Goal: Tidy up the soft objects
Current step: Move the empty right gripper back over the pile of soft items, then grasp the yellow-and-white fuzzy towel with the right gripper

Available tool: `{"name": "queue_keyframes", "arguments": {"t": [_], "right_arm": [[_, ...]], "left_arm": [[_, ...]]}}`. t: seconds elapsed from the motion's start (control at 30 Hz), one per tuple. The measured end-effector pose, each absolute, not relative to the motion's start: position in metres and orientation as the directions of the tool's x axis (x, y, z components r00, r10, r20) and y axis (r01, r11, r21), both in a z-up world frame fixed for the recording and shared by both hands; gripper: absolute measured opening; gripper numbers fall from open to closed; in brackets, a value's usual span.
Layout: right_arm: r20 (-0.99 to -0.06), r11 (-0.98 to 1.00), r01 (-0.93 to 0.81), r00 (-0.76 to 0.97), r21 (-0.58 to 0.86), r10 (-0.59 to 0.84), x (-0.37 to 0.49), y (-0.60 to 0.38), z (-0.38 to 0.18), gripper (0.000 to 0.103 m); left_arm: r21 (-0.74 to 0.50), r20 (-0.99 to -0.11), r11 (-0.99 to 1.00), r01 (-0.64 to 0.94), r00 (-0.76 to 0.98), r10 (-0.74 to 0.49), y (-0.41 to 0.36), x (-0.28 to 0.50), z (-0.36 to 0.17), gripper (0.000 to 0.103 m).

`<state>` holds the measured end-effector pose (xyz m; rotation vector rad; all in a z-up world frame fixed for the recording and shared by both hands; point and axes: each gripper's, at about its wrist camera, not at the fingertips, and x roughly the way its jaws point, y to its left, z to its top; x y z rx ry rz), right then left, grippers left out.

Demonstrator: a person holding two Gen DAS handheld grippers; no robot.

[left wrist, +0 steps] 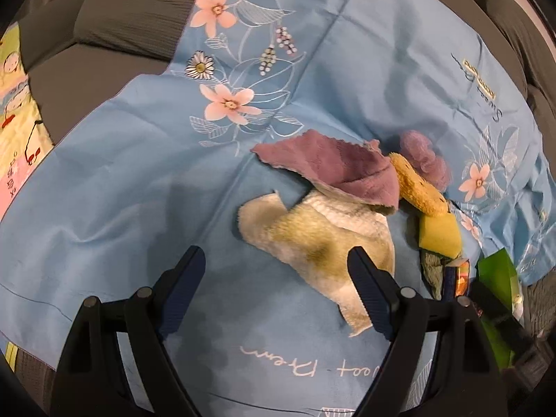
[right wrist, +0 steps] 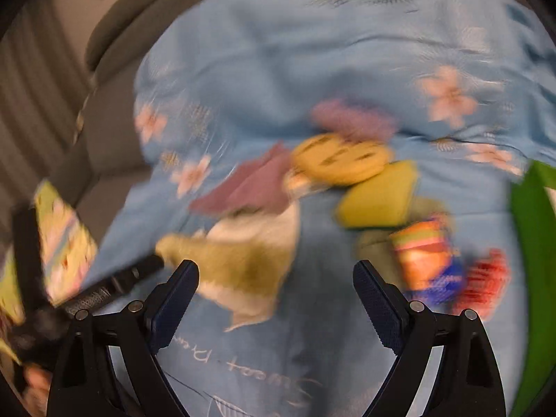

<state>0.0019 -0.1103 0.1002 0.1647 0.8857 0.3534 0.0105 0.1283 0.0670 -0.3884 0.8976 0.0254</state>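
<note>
Soft indoor light, sharp left view, motion-blurred right view, fisheye-dark corners

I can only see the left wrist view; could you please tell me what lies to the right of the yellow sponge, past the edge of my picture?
Observer: A striped orange, green and blue soft thing lies just in front of the yellow sponge; the picture is too blurred to name it.
Operator: Thank you. Is there anything beyond it?
Observer: Yes, something red lies on the blue sheet to its right.
Operator: And is the right claw holding anything?
Observer: No, the right claw is open and empty above the sheet, beside the cream towel.
</note>
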Motion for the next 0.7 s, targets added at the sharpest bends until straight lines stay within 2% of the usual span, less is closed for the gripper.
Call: {"name": "queue_keyframes", "arguments": {"t": [0.27, 0.33, 0.37, 0.4, 0.43, 0.5, 0.57, 0.7], "right_arm": [[-0.771, 0.935, -0.270, 0.536, 0.229, 0.344, 0.019, -0.071, 0.063, 0.091], [-0.783, 0.938, -0.253, 0.522, 0.238, 0.339, 0.025, -0.065, 0.055, 0.087], [-0.788, 0.934, -0.246, 0.506, 0.259, 0.351, 0.029, -0.064, 0.049, 0.074], [-0.799, 0.925, -0.232, 0.468, 0.300, 0.377, 0.035, -0.064, 0.039, 0.056], [-0.819, 0.920, -0.202, 0.420, 0.336, 0.391, 0.042, -0.066, 0.027, 0.049], [-0.804, 0.926, -0.197, 0.459, 0.322, 0.378, 0.039, -0.073, 0.027, 0.024], [-0.797, 0.919, -0.220, 0.458, 0.327, 0.393, 0.030, -0.077, 0.033, 0.018], [-0.756, 0.904, -0.259, 0.496, 0.341, 0.427, -0.004, -0.088, 0.062, 0.016]], "left_arm": [[-0.325, -0.754, 0.916, -0.236, 0.650, -0.100, 0.154, 0.004, 0.072, 0.083], [-0.333, -0.753, 0.913, -0.238, 0.650, -0.105, 0.158, 0.004, 0.072, 0.083], [-0.338, -0.752, 0.910, -0.241, 0.651, -0.107, 0.159, 0.003, 0.072, 0.083], [-0.343, -0.751, 0.907, -0.243, 0.652, -0.110, 0.161, 0.002, 0.072, 0.083], [-0.349, -0.749, 0.904, -0.245, 0.652, -0.113, 0.162, 0.002, 0.072, 0.083], [-0.369, -0.743, 0.897, -0.244, 0.658, -0.127, 0.163, 0.001, 0.072, 0.083], [-0.384, -0.735, 0.893, -0.234, 0.662, -0.142, 0.163, 0.000, 0.073, 0.083], [-0.383, -0.729, 0.900, -0.209, 0.667, -0.155, 0.159, -0.001, 0.076, 0.083]]}}
